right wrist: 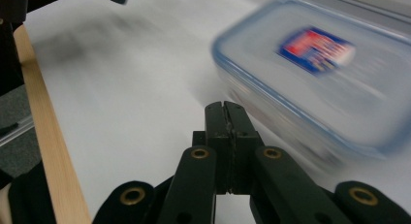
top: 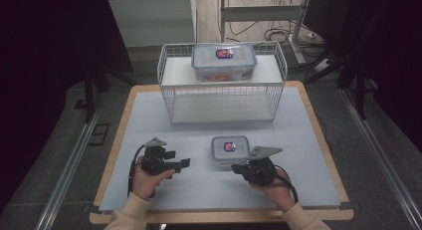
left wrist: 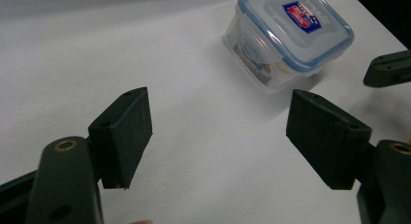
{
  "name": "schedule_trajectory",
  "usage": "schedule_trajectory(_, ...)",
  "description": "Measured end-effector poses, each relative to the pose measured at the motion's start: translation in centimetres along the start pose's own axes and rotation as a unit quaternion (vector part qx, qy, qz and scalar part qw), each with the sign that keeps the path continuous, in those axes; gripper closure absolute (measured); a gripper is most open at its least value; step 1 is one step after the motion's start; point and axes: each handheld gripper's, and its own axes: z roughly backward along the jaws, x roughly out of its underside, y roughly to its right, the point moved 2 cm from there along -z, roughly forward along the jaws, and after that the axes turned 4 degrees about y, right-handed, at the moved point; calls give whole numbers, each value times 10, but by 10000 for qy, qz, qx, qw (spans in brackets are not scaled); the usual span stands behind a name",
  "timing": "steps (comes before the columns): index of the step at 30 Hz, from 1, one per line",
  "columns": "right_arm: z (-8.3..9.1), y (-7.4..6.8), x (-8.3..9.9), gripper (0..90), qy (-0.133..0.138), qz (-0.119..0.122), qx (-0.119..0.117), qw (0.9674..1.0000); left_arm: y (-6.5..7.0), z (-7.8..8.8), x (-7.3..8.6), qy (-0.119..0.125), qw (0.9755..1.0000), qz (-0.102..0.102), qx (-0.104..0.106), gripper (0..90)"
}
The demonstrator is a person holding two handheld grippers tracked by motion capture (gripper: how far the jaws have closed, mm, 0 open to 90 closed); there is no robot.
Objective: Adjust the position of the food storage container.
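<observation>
Holding my right gripper [top: 238,167] pinched shut just beside the small lidded container [top: 230,149], my left gripper [top: 180,159] spread wide and empty, well left of it

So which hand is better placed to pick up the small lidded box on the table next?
Probably the left gripper: its jaws stand open and aimed at the small box. The right gripper sits closer, beside the box, but its jaws are shut.
</observation>
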Motion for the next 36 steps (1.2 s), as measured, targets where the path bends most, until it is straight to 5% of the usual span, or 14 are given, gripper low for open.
schedule_trajectory(7,26,40,13,891,3,-433,269,9987,1,-3,1,-54,10000,2,22,243)
schedule_trajectory(9,28,47,15,886,19,-554,172,9983,1,-4,1,-51,10000,5,24,243)
schedule_trajectory(23,30,60,20,839,-42,-897,45,9959,2,-7,2,-32,10000,55,50,243)
schedule_trajectory(25,30,62,21,784,-26,-955,-22,9954,3,-7,2,-35,10000,18,75,241)
schedule_trajectory(28,29,61,20,540,26,-1050,-213,9942,5,-8,0,7,9997,-87,236,223)
schedule_trajectory(36,30,63,16,350,134,-1293,-353,9909,13,-13,-5,21,9993,26,361,208)
